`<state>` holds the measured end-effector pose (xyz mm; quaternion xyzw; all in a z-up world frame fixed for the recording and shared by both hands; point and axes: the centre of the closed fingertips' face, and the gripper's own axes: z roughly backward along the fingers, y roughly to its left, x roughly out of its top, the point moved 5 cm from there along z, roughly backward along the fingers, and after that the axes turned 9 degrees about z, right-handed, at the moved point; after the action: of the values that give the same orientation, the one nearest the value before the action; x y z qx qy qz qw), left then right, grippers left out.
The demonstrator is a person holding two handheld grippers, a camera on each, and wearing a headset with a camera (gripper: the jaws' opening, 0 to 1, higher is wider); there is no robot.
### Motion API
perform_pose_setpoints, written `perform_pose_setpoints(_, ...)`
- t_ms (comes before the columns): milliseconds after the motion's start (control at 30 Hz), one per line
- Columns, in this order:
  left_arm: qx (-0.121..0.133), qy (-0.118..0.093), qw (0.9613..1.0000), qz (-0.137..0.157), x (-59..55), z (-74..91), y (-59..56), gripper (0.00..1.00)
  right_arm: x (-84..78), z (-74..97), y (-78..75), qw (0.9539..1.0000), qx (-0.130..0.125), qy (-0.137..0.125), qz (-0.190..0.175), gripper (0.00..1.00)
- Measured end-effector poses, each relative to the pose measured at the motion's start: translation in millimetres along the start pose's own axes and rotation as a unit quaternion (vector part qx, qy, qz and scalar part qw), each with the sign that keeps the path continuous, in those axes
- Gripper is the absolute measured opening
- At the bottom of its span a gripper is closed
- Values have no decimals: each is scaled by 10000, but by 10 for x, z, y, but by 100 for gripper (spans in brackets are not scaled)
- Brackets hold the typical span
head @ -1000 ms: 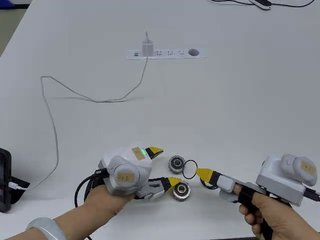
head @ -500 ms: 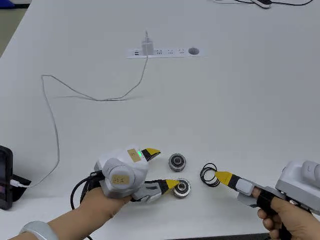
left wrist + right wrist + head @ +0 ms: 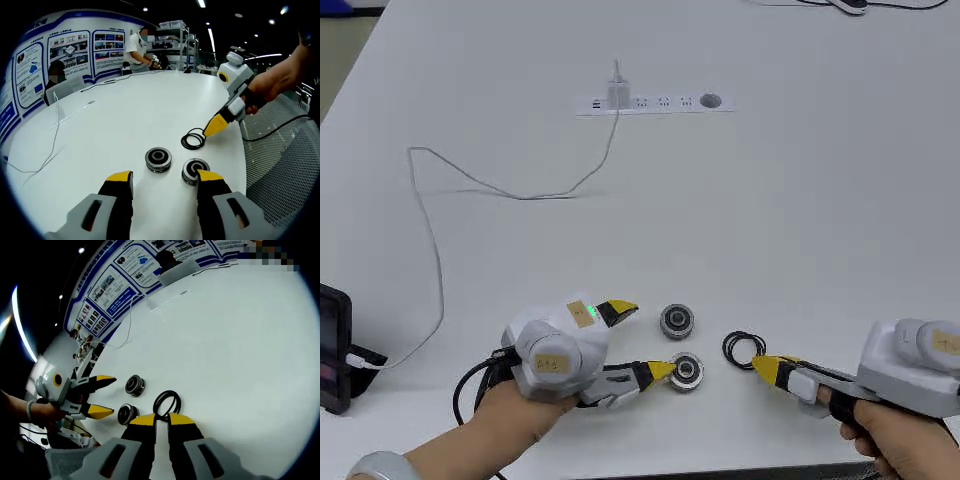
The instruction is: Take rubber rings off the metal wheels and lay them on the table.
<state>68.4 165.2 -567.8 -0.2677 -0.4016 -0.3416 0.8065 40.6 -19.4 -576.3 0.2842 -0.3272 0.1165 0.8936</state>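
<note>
Two metal wheels lie near the table's front edge, one farther (image 3: 676,321) (image 3: 158,159) (image 3: 135,384) and one nearer (image 3: 686,371) (image 3: 194,170) (image 3: 127,413). My left gripper (image 3: 645,340) (image 3: 162,176) stands open just left of them, its near jaw tip beside the nearer wheel. Black rubber rings (image 3: 743,347) (image 3: 193,139) (image 3: 167,402) lie overlapping on the table to the right of the wheels. My right gripper (image 3: 767,367) (image 3: 162,419) is shut, its yellow tips at the rings' near edge; whether they pinch a ring is unclear.
A white power strip (image 3: 655,102) with a plugged charger sits far back, and its white cable (image 3: 430,240) runs down the left side to a dark device (image 3: 330,345) at the left edge. The table's front edge is close below both hands.
My right gripper has carried a ring from beside the wheels to the right, where it now lies with the other rings. The left gripper has barely moved.
</note>
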Motion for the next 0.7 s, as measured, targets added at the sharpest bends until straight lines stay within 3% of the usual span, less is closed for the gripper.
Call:
perform_pose_setpoints(200, 39, -12, 10000, 78, -44, 61, -1, 51, -11, -9, 41, 9946, -140, 299, 988, 17)
perform_pose_setpoints(367, 71, -24, 9999, 115, -71, 118, -15, 51, -41, -7, 67, 9839, -253, 535, 1684, 23)
perform_pose_setpoints(500, 95, -86, 9997, 193, -82, 164, -23, 51, -51, 4, 82, 9716, -345, 657, 2249, 28)
perform_pose_setpoints(700, 72, -141, 9996, 242, -113, 197, -49, 54, -63, 11, 141, 9628, -313, 595, 2616, 42)
